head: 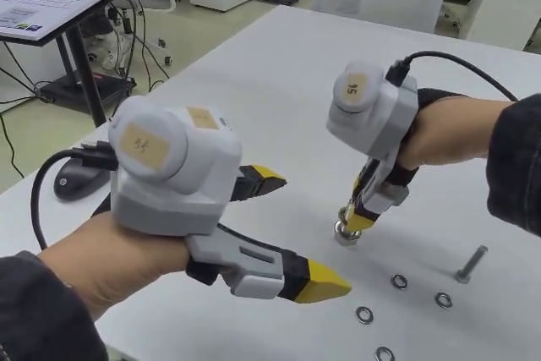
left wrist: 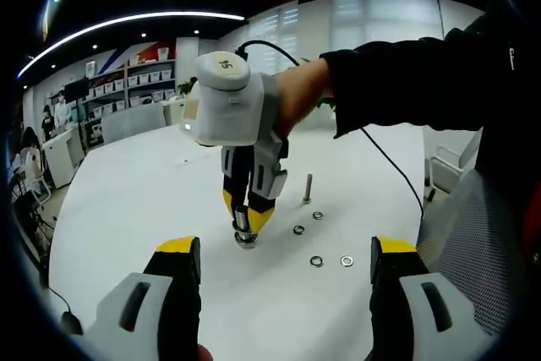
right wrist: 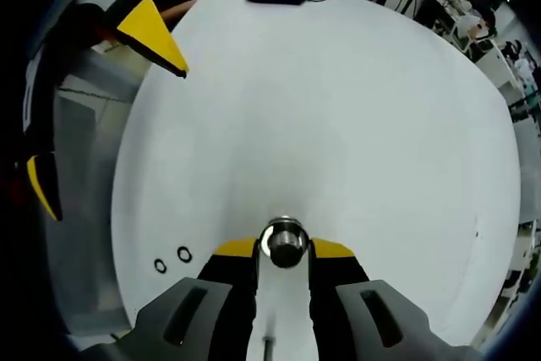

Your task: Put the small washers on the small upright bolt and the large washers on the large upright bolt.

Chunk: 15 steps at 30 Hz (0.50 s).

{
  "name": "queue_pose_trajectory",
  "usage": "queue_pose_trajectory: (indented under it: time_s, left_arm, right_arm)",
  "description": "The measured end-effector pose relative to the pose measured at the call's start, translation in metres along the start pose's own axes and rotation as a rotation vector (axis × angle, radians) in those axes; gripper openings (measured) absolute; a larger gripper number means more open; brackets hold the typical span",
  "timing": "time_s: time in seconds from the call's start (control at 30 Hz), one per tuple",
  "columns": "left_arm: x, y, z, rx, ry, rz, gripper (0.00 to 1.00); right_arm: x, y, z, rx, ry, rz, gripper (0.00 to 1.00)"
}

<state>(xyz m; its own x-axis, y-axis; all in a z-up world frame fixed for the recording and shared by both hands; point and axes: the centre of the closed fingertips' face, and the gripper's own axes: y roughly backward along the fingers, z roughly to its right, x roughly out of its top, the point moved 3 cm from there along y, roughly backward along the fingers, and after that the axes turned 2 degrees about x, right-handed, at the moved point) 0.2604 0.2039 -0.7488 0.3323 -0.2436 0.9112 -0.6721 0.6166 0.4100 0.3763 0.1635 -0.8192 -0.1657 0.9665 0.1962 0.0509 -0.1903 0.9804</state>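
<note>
On a white tabletop [head: 279, 82], the right gripper [head: 357, 222] points straight down, its jaws pinching the top of the large bolt [head: 347, 232], which stands upright. The left gripper [head: 311, 232] hovers nearby, its jaws spread wide and holding nothing. Four washers [head: 399, 281] lie loose near the small bolt [head: 472, 264], which stands to the right.
</note>
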Motion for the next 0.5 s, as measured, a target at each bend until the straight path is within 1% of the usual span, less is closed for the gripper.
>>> queue_pose_trajectory:
  time_s: [0.2,0.3,0.5]
  left_arm:
    - [0.0,0.0,0.0,-0.001,0.001,0.001,0.82]
    - [0.0,0.001,0.0,-0.001,0.001,0.001,0.82]
    - [0.0,0.001,0.0,-0.001,0.0,0.002,0.82]
  right_arm:
    - [-0.001,-0.004,-0.002,0.001,0.002,-0.009,0.23]
    - [-0.002,-0.005,-0.006,0.002,0.004,-0.017,0.23]
    - [-0.002,-0.005,-0.011,0.005,0.001,-0.019,0.23]
